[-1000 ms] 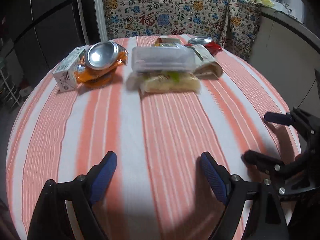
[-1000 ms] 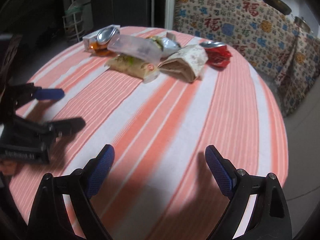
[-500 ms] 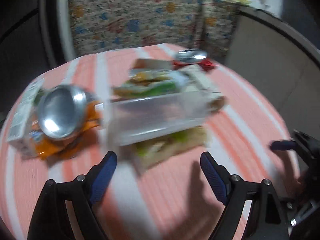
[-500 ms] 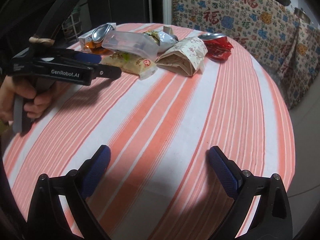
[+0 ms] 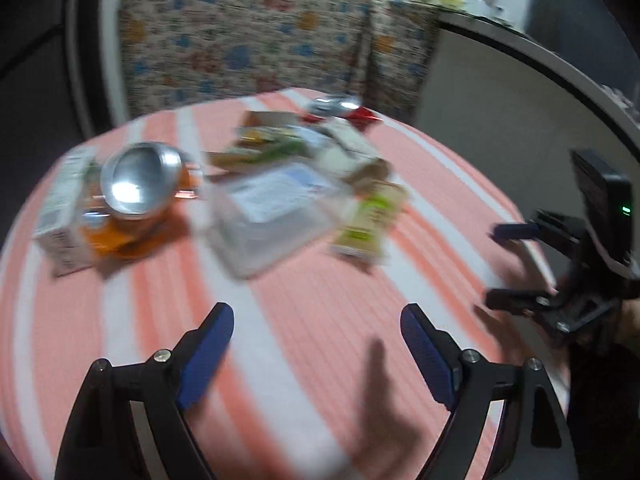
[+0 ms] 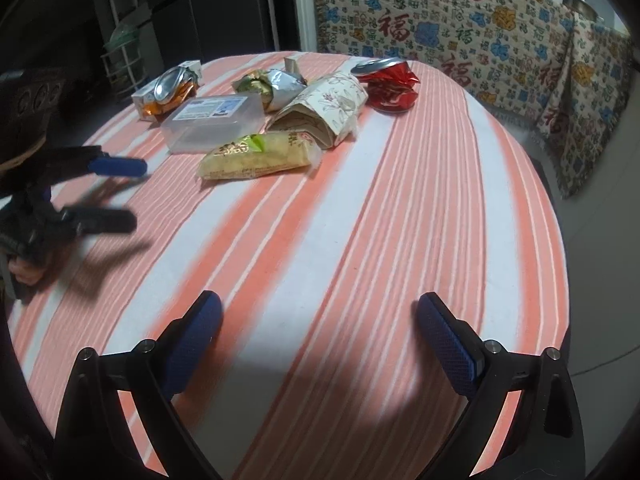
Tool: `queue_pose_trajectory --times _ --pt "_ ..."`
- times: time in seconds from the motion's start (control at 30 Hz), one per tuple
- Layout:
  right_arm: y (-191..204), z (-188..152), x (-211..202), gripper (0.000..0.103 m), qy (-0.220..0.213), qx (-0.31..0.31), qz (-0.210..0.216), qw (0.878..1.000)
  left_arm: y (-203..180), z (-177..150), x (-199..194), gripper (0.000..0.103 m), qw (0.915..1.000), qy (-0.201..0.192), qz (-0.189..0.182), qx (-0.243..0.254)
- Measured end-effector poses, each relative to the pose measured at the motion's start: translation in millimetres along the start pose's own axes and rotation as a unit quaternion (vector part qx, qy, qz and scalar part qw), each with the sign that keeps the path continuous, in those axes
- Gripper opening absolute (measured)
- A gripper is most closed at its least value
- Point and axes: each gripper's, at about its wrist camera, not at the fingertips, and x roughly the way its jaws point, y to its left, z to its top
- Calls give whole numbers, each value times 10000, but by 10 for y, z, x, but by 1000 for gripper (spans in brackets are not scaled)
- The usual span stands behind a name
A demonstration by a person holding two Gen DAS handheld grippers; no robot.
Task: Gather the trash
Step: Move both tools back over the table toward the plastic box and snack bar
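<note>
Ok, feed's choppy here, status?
Left gripper open, empty. Right gripper open, empty. Trash pile untouched on the table. Nothing in the way.

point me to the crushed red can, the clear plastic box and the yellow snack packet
crushed red can (image 6: 394, 89), right wrist view, on its crumpled red side.
clear plastic box (image 6: 212, 122), right wrist view, on its labelled top face.
yellow snack packet (image 6: 256, 156), right wrist view, mid-wrapper.

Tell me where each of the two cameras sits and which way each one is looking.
Left wrist: rides the left gripper, looking down across the striped round table at the clear plastic box; its open blue-padded fingers and the right gripper show.
Right wrist: rides the right gripper, facing the crushed red can; its open fingers and the left gripper show.
Shared: the trash pile, each other's gripper.
</note>
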Motion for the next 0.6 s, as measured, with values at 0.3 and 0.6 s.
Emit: queue_pose_trajectory --times 0.3,0.6 --pt "478 606 324 100 -302 302 -18 9991 175 -140 81 87 9983 183 535 -152" --pt "88 367 323 94 -35 535 -1275 9904 162 85 266 87 9970 235 600 439"
